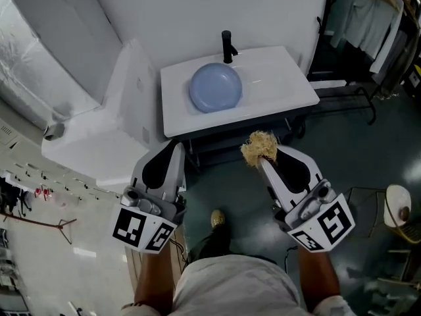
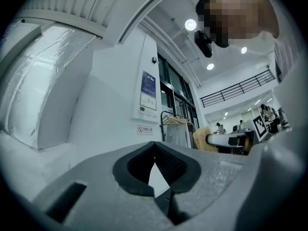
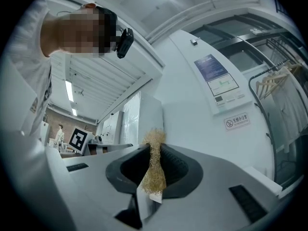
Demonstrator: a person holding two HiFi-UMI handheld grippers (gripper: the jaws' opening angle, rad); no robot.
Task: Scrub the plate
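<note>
Blue plate (image 1: pixel 216 87) is lying in the white washbasin (image 1: pixel 283 78), upper centre of frame. Below it, right claw (image 1: pixel 263 160) is gripping a straw-coloured scrubber (image 1: pixel 258 148). Left claw (image 1: pixel 174 151) is hovering closed and empty, lower left.

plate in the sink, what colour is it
Pale blue; the plate shows best in the head view, lying in the white sink.

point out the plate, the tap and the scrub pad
plate (image 1: pixel 216 87), head view, middle of its blue face
tap (image 1: pixel 227 47), head view, its black upright body
scrub pad (image 1: pixel 258 148), head view, middle of the straw-coloured tuft
</note>
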